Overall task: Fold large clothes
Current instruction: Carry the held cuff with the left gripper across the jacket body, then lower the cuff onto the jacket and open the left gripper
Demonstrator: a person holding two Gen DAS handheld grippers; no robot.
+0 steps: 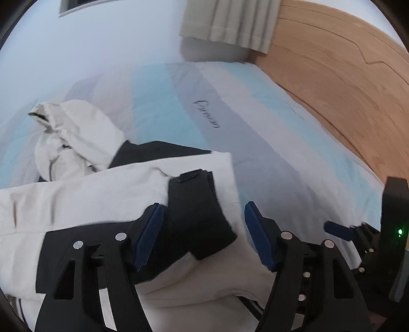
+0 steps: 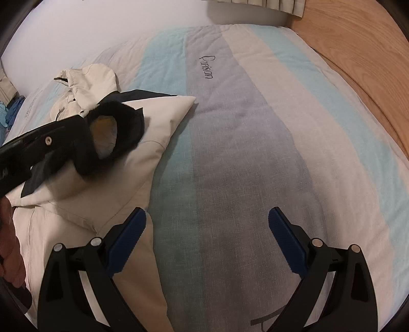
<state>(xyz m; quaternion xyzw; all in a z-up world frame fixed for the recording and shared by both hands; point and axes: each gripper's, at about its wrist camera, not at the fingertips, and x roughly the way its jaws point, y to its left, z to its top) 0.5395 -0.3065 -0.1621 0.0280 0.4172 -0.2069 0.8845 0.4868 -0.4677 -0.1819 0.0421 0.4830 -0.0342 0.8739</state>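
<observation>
A cream jacket (image 1: 89, 194) with black panels lies on the striped bedcover (image 1: 281, 158), its hood (image 1: 76, 130) bunched at the far left. The black sleeve cuff (image 1: 199, 217) rests folded over the jacket's body. My left gripper (image 1: 204, 229) is open around that cuff: the left pad (image 1: 149, 237) is beside it and the right pad (image 1: 259, 237) stands clear. In the right wrist view the cuff (image 2: 117, 132) shows its light lining. My right gripper (image 2: 207, 219) is open over the bedcover (image 2: 242, 166) beside the jacket's edge (image 2: 133, 199), with nothing between its fingers.
A wooden headboard (image 1: 332, 76) curves along the bed's right side, and a curtain (image 1: 225, 20) hangs at the far wall. A person's hand (image 2: 10, 255) shows at the left edge. Some blue clothes (image 2: 12, 112) lie beyond the bed at far left.
</observation>
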